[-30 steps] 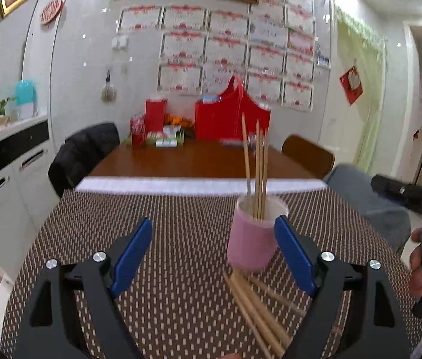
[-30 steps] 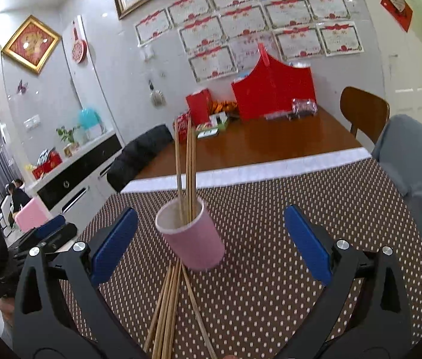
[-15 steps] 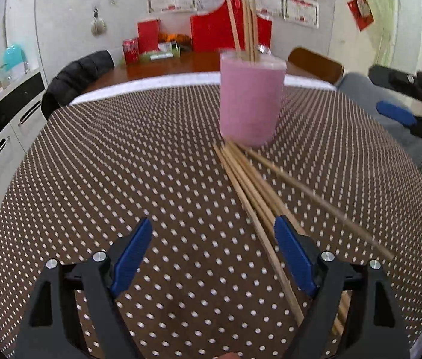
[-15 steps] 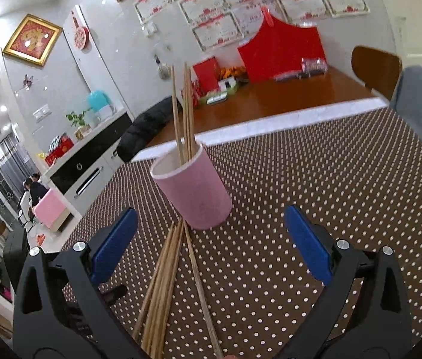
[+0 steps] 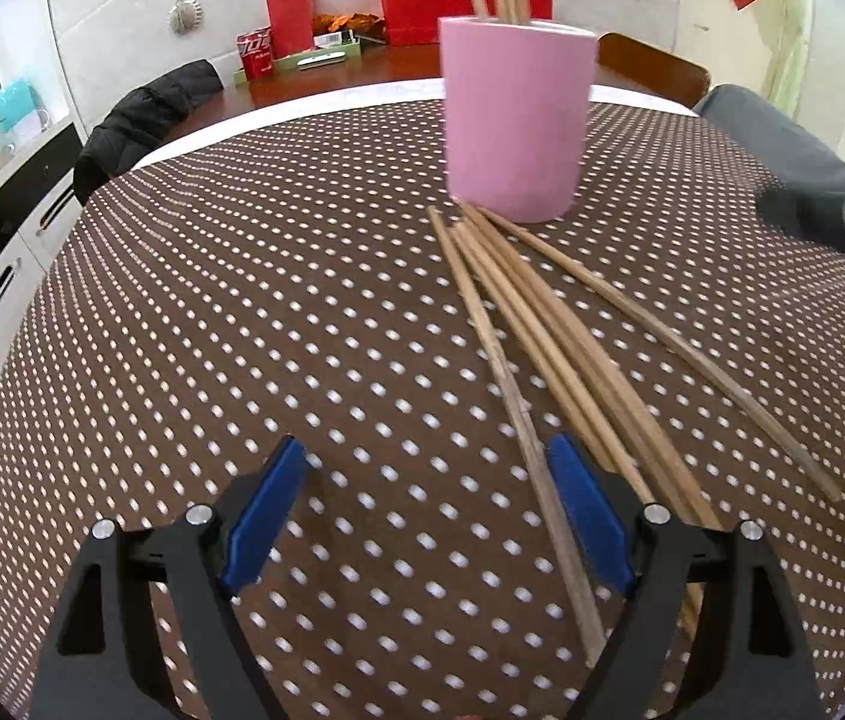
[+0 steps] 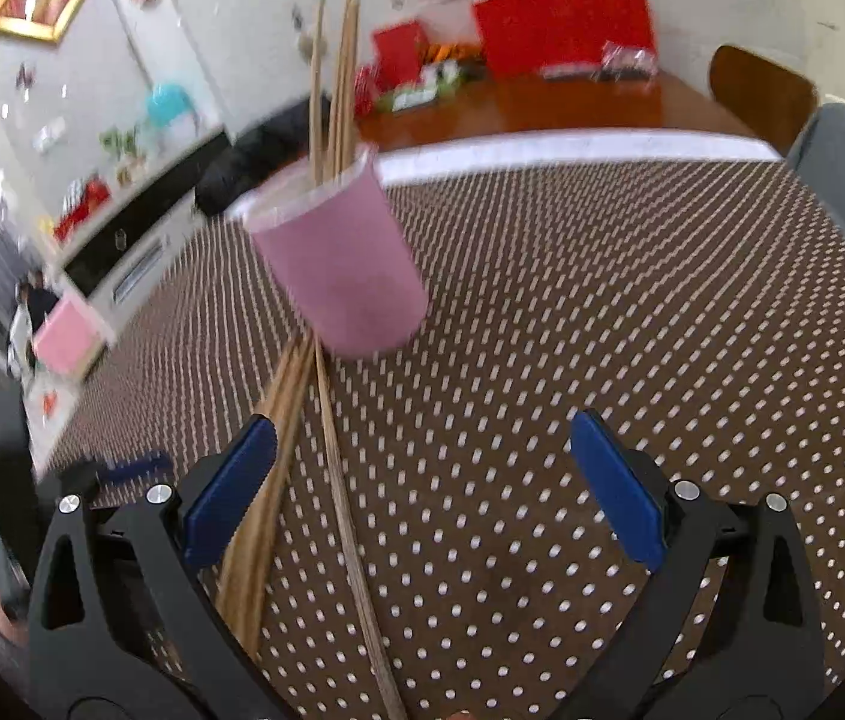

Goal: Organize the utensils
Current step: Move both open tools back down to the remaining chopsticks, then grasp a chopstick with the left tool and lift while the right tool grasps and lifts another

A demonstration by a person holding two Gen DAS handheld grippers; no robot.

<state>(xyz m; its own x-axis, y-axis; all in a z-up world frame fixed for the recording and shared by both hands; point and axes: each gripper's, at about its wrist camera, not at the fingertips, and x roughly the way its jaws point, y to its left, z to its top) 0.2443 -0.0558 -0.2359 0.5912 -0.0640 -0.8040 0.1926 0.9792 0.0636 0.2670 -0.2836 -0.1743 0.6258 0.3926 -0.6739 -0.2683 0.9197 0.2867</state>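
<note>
Lying fanned on the dotted tablecloth (image 5: 302,276) near its middle, loose chopsticks (image 5: 548,348) touch the pink cup (image 5: 515,120), which holds several more upright. Both the left gripper (image 5: 431,510) and right gripper (image 6: 422,480) hang wide open, empty. Light, stiff, likely slippery sticks; best pinched mid-length.
</note>
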